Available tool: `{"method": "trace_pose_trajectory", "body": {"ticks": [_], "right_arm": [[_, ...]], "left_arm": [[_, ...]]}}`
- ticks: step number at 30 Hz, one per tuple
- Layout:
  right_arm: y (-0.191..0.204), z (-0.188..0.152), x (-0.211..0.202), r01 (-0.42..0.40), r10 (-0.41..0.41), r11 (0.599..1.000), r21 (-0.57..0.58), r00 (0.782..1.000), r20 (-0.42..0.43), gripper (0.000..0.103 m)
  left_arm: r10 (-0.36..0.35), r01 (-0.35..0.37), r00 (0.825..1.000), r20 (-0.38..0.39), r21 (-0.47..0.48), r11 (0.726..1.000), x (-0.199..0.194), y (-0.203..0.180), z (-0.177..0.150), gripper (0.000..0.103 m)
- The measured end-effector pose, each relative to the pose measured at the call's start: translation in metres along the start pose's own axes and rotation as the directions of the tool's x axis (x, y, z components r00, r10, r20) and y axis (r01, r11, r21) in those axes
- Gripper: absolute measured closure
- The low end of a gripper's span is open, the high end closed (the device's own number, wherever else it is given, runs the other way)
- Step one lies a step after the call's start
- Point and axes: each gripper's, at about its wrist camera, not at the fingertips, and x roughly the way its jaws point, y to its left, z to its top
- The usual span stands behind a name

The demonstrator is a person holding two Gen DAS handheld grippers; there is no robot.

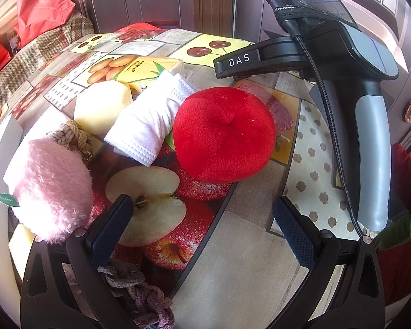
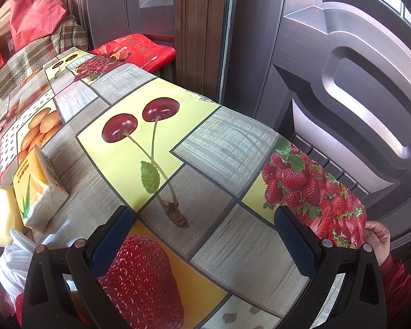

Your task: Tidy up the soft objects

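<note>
Dark panelled doors (image 2: 356, 87) stand behind a table covered with a fruit-print cloth (image 2: 233, 148) of cherries, strawberries and sliced apples. Most of the soft things sit clustered at one side of it. A round red plush cushion (image 1: 224, 134) with a dimple in its middle lies nearest the centre of the left camera's view, its nap short and even. Touching its left edge is a folded white cloth (image 1: 148, 126) with a stitched hem, and beyond that a pale yellow sponge block (image 1: 101, 107). A fluffy pink ball (image 1: 50, 189) sits at the left, with a beige knotted rope (image 1: 71, 135) just behind it and a grey-purple braided rope (image 1: 139, 293) lying low under the left finger. A yellow tissue pack (image 1: 150, 68) rests at the back, just behind the sponge and cloth.

The left gripper (image 1: 202, 227) hangs above the table near the cushion, fingers spread wide and holding nothing. The right gripper (image 2: 205, 235) is likewise spread wide and empty over a bare stretch of cloth, well apart from the pile; its body (image 1: 342, 54), marked DAS, crosses the upper right of the left view. A hand (image 2: 378, 238) in a red sleeve shows at the table's far right edge. A red bag (image 2: 35, 13) sits on a checked blanket (image 2: 27, 63) in the background.
</note>
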Motion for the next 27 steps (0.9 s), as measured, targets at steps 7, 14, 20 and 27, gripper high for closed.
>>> {"method": "trace_pose_trajectory", "body": {"ticks": [7, 14, 20, 27], "right_arm": [[0.0000, 0.0002, 0.0000, 0.000, 0.000, 1.000, 0.000, 1.000, 0.000, 0.000], [0.0000, 0.0002, -0.0001, 0.000, 0.000, 1.000, 0.000, 1.000, 0.000, 0.000], [-0.0002, 0.0002, -0.0001, 0.000, 0.000, 1.000, 0.000, 1.000, 0.000, 0.000], [-0.0043, 0.0003, -0.0022, -0.080, 0.080, 0.996, -0.031, 0.997, 0.011, 0.000]], "left_arm": [[0.000, 0.000, 1.000, 0.000, 0.000, 1.000, 0.0000, 0.0000, 0.0000, 0.001], [0.000, 0.000, 1.000, 0.000, 0.000, 1.000, 0.0000, 0.0001, 0.0000, 0.001], [0.000, 0.000, 1.000, 0.000, 0.000, 1.000, 0.0001, -0.0001, 0.0001, 0.001], [0.000, 0.000, 1.000, 0.000, 0.000, 1.000, 0.0001, 0.0000, 0.0000, 0.001]]}}
